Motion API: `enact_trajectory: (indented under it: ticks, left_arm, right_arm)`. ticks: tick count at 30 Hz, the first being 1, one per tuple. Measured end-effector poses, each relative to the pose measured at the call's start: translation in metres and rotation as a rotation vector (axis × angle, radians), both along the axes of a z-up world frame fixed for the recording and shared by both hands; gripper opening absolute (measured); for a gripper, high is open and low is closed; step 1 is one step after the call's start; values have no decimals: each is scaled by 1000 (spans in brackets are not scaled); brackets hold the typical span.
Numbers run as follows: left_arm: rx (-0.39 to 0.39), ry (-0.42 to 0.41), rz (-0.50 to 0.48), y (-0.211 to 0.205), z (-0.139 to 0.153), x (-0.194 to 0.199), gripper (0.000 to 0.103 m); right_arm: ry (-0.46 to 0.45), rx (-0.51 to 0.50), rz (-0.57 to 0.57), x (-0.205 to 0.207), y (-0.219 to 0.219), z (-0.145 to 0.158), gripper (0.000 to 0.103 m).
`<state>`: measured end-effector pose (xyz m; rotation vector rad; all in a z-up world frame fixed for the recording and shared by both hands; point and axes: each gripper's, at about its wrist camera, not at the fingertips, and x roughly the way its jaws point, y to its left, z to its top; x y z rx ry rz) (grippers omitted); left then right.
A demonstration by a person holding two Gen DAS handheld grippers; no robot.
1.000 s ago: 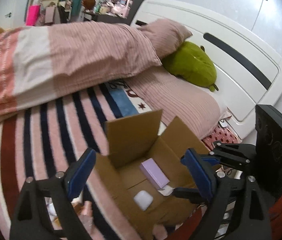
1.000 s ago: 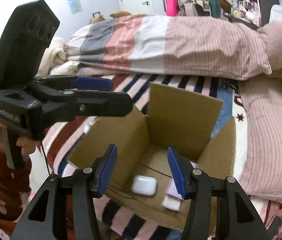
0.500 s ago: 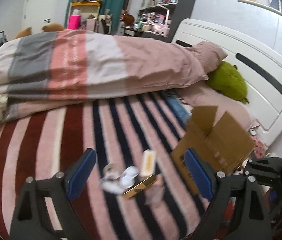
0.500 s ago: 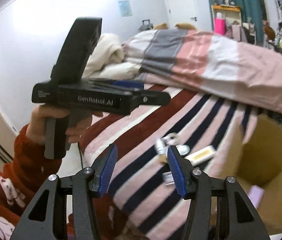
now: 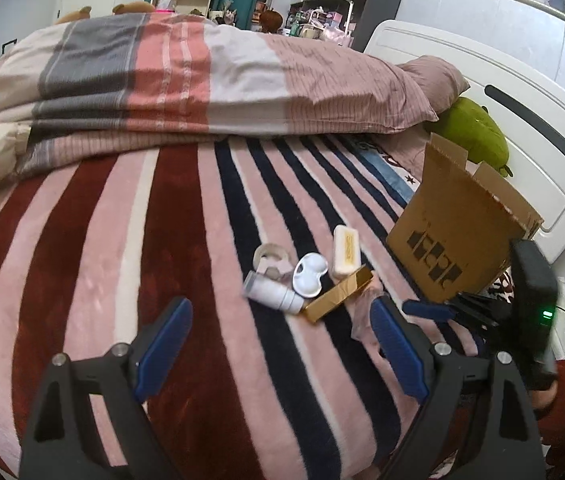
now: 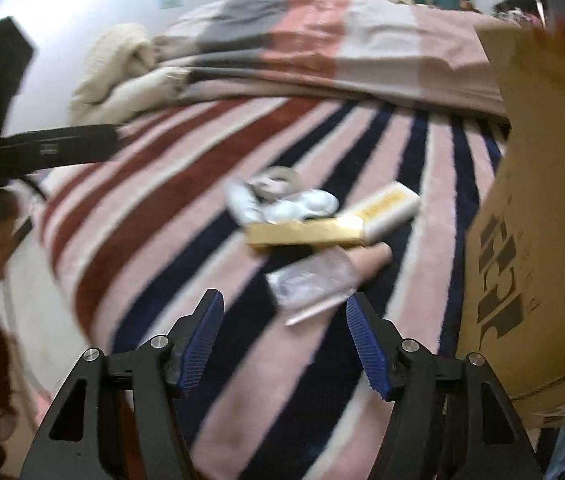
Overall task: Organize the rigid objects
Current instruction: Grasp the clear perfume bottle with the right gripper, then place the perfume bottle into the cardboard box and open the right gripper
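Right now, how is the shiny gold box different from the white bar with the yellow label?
The gold box is shiny, long and thin; the white bar is matte, wider, with rounded corners. The gold box lies nearer the camera, slanting across the stripes; the white bar runs along them. Both lie flat on the striped blanket, beside the cardboard box.

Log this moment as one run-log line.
left hand-held gripper: open, empty | right hand-held gripper: jaws opening, empty, above clear packet | gold box, white bottle on striped blanket | cardboard box: right of pile
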<state>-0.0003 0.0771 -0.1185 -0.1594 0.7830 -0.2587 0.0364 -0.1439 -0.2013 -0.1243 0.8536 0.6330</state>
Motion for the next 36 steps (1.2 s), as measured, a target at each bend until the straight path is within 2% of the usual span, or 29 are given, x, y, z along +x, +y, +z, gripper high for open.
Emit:
enact_trajectory:
  ticks: [3,8,9,12,16,19,27,28,29,30,32,34,36]
  left_arm:
    - [-19,8,4,5,-5,-1,89]
    - [-27,20,13,10,-10,-1,89]
    - [-29,22,13,10,-10,-2,89]
    - [-27,22,11,10,-10,-1,89]
    - [-32,21,-2,6,-8,-2,89]
    - [-44,18,-31,-1,-3,-1,89]
    - [-132,8,-166,-32,24,-3,88]
    - [-147,2,-175,-34,29,-4,83]
    - [-160,-1,-186,-36,35,-4,73]
    - [-171,-4,-199,-38,42,-4,68]
    - [-171,-7,-213,-43,52,-2,53]
    - [-154,-20,-209,-49,63,0,42]
    - [-156,-31,-205,-56,74,4,42]
  right_arm:
    - [-8,-8,-34,7,2,-11,71]
    - [-29,-48,-29,14,13,-18,71]
    - [-31,-58,-33,16,15,-19,71]
    - [-30,-59,-20,15,15,-18,54]
    - [-57,-62,-8,7,14,-11,53]
    - [-73,-40,16,-3,14,2,53]
    - [-163,66,217,-34,39,70,53]
    - [-175,79,235,-35,41,79,53]
    - [-187,89,251,-36,43,87,53]
    - [-199,99,264,-36,44,96,53]
    - [-228,116,284,-36,45,111,53]
    - [-264,114,289,-34,43,124,53]
    - [-275,121,283,-29,35,134,53]
